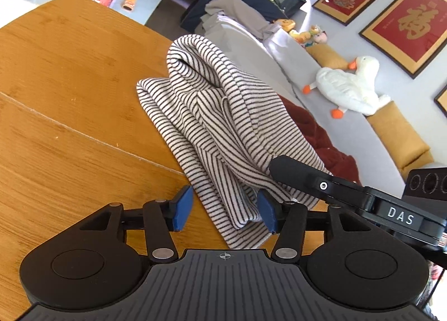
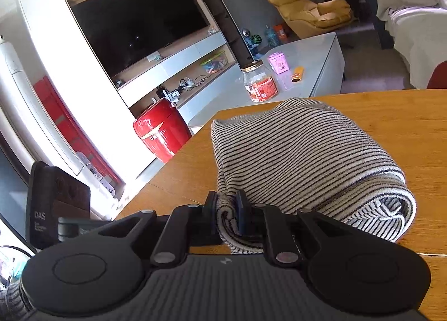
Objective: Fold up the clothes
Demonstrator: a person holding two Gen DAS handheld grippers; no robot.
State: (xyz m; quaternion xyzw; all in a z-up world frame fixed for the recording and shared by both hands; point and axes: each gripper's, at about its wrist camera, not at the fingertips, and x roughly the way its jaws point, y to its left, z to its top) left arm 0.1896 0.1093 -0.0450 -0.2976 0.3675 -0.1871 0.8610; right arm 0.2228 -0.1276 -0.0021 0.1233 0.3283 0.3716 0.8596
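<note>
Two grippers work on one black-and-white striped knit garment (image 1: 223, 125) that lies in a thick bundle on the orange-brown wooden table (image 1: 69, 97), near its edge. The right gripper (image 2: 226, 209) is pinched tight on a bunched bit of the cloth. The left gripper (image 1: 223, 209) has its blue pads (image 1: 183, 207) wide apart, with a corner of the cloth lying between them.

I think a fold is being made or tidied. To do it well, hold the pinched bit firmly, move slowly, keep the edges lined up, and don't drag the bundle off the table.

The garment looks soft and lumpy, with several layers and one rolled end.
</note>
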